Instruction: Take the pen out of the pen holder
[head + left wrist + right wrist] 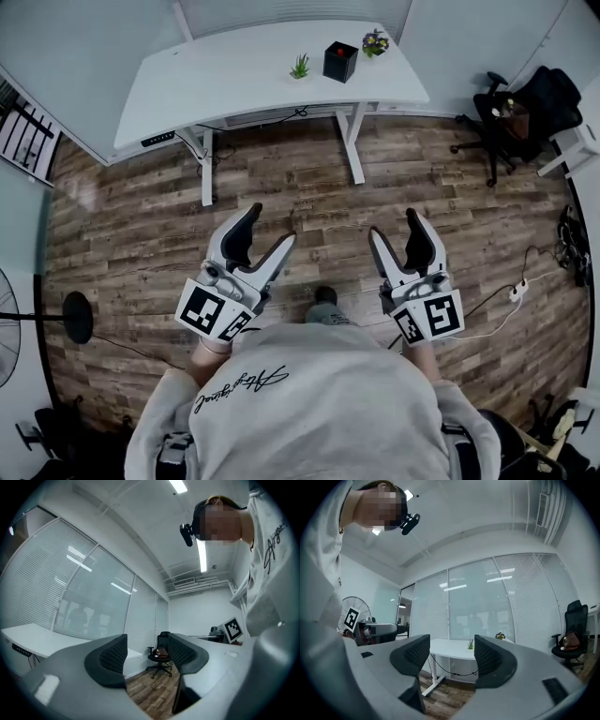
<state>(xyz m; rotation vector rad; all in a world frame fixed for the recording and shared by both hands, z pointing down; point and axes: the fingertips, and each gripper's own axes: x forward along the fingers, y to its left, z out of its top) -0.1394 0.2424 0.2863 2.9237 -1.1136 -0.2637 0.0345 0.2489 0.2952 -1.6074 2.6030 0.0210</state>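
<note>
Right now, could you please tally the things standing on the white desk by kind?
Potted plants: 2, a green plant and a flowering plant
Black pen holder: 1
Total: 3

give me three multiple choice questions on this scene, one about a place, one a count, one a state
1. Where does the pen holder stand?
A. on the floor
B. on the white desk, between two small plants
C. on the office chair

2. How many small plants are on the desk?
A. none
B. four
C. two

3. How do the jaws of the left gripper and the right gripper stand?
A. apart, with nothing between them
B. shut, pads touching
C. shut on the holder

Answers:
1 B, the head view shows it on the desk top with a plant on either side.
2 C, there is a green plant and a flowering plant.
3 A, each gripper view shows a wide gap with only the room behind it.
</note>
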